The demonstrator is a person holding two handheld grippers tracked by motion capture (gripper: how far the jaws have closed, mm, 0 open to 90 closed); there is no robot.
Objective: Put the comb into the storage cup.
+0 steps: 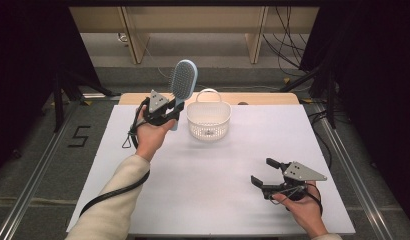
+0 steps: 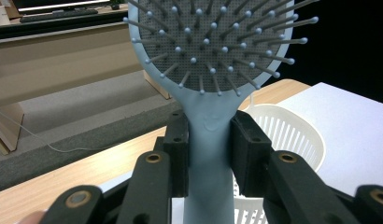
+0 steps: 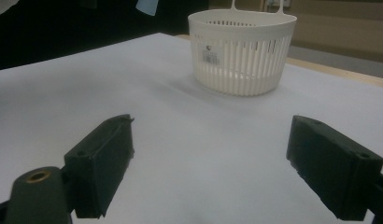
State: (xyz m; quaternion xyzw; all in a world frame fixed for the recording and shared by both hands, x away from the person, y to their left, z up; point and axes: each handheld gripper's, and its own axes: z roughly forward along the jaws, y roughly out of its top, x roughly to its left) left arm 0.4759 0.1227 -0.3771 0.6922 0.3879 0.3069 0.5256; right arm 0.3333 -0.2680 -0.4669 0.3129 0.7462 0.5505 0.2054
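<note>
White table top (image 1: 223,170) lies under me. My left gripper (image 1: 169,111) clamps the hairbrush (image 1: 182,85) by its handle, upright, just left of the basket (image 1: 208,119); my right gripper (image 1: 265,172) gapes wide, holding nothing, well nearer than the basket.

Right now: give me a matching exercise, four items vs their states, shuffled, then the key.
Items:
1. hairbrush
2. basket
3. left gripper
4. right gripper

States:
A. open, holding nothing, low over the near right part of the white table
B. held upright by its pale blue handle, bristle head up
C. standing on the table near the far edge, handle raised, nothing visible inside
D. shut on a handle, raised just left of the white container

Pairs: 1-B, 2-C, 3-D, 4-A
</note>
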